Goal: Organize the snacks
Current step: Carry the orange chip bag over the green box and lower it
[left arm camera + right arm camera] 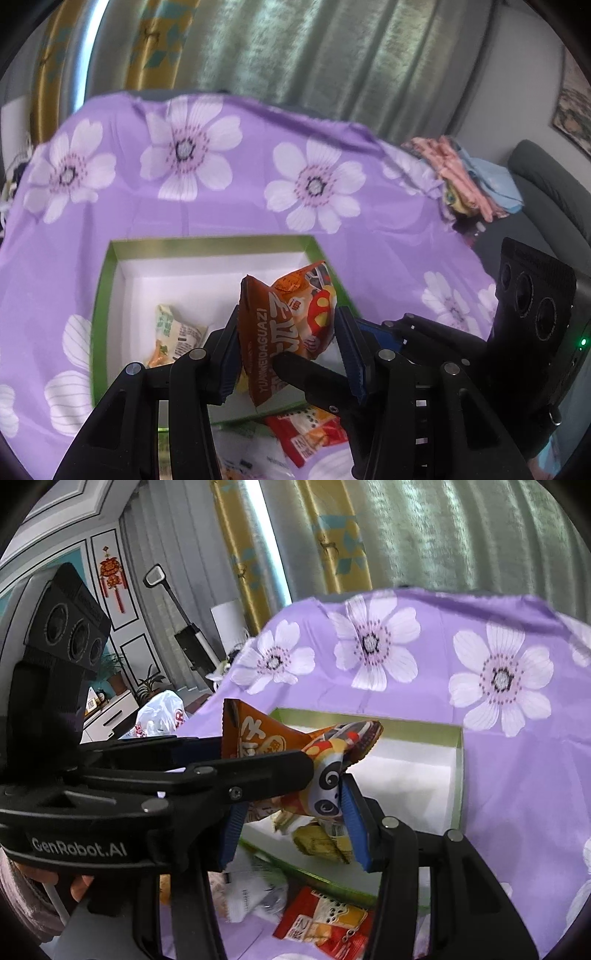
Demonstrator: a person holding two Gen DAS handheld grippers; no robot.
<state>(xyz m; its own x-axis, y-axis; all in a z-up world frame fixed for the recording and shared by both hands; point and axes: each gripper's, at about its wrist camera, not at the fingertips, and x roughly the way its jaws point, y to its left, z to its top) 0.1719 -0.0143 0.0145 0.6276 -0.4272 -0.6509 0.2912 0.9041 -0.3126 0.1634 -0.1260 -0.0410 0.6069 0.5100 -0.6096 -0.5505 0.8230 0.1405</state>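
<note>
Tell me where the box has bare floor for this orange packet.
The orange packet is held above the green-rimmed box. The white floor along the far wall and far left corner is bare. The near left holds a pale snack packet. Outside the near rim, the red packet and others crowd the purple cloth.

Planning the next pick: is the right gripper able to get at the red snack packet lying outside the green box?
Probably not yet: the right gripper and left gripper both pinch the orange panda packet; the red packet lies uncovered below.
</note>
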